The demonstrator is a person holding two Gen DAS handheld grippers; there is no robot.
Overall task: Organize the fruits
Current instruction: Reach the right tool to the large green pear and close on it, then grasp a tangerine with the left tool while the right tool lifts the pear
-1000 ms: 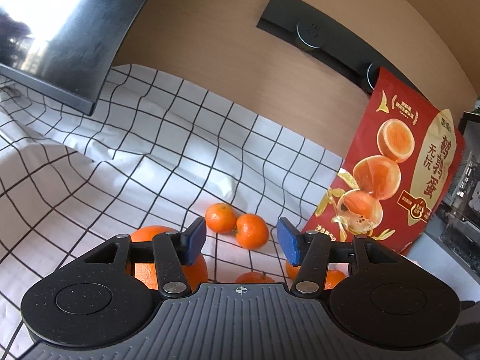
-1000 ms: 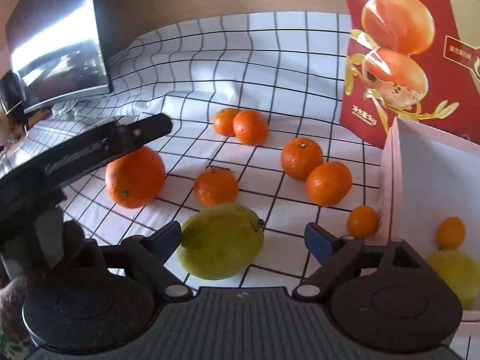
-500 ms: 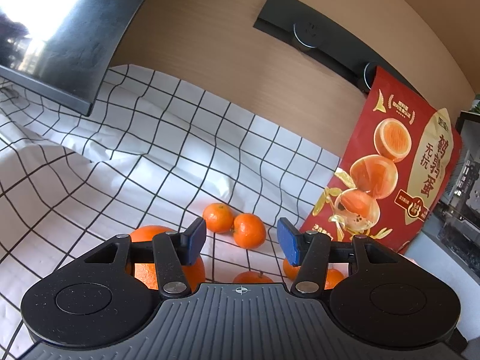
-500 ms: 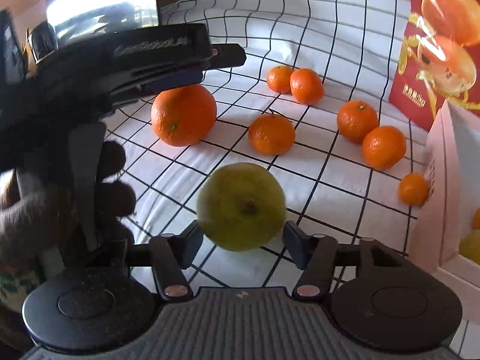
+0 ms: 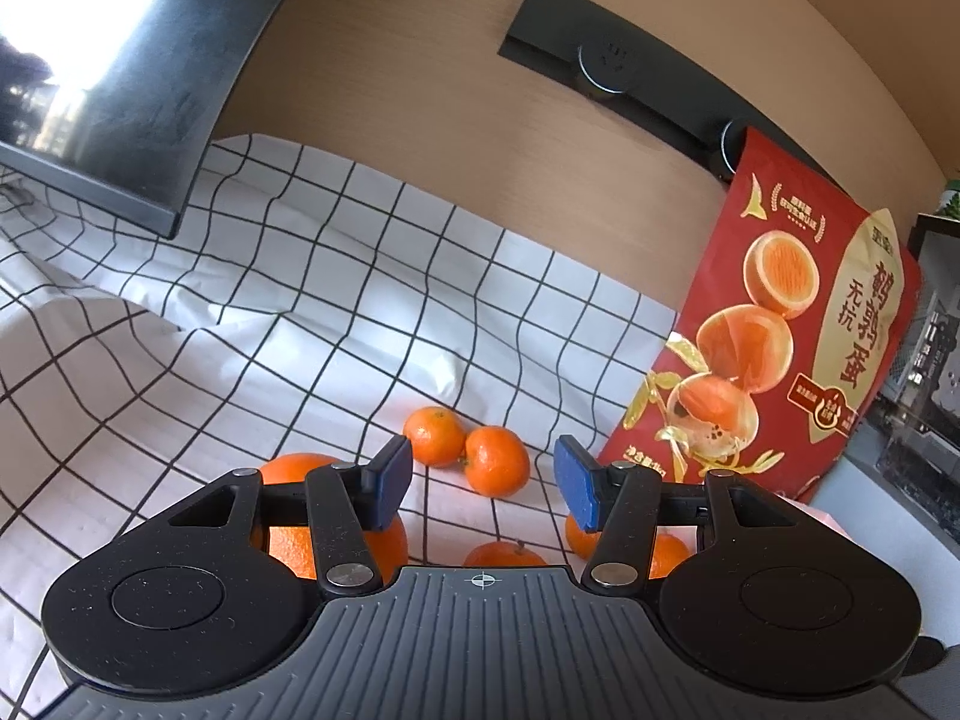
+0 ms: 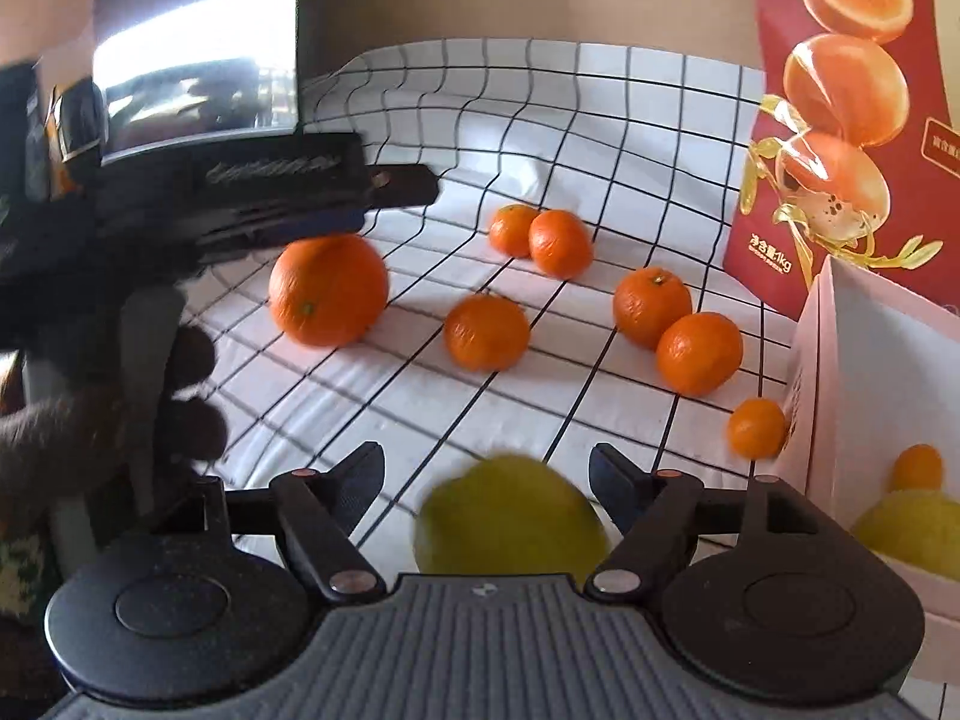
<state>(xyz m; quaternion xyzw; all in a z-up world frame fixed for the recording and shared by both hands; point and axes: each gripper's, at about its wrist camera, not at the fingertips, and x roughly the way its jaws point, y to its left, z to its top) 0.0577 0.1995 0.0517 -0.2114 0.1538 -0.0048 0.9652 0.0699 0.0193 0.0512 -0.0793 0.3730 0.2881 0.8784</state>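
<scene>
Both claws are spread wide: the left claw (image 5: pixel 483 483) held level, the right claw (image 6: pixel 486 480) empty.

i see a white cloth with black grid lines (image 6: pixel 600 120) covering the surface. on it lie one big orange (image 6: pixel 328 289), several small mandarins (image 6: pixel 486 331), a blurred yellow-green lemon (image 6: pixel 510 516), a red snack bag (image 6: pixel 852 120) and a pale box (image 6: pixel 870 372).
</scene>
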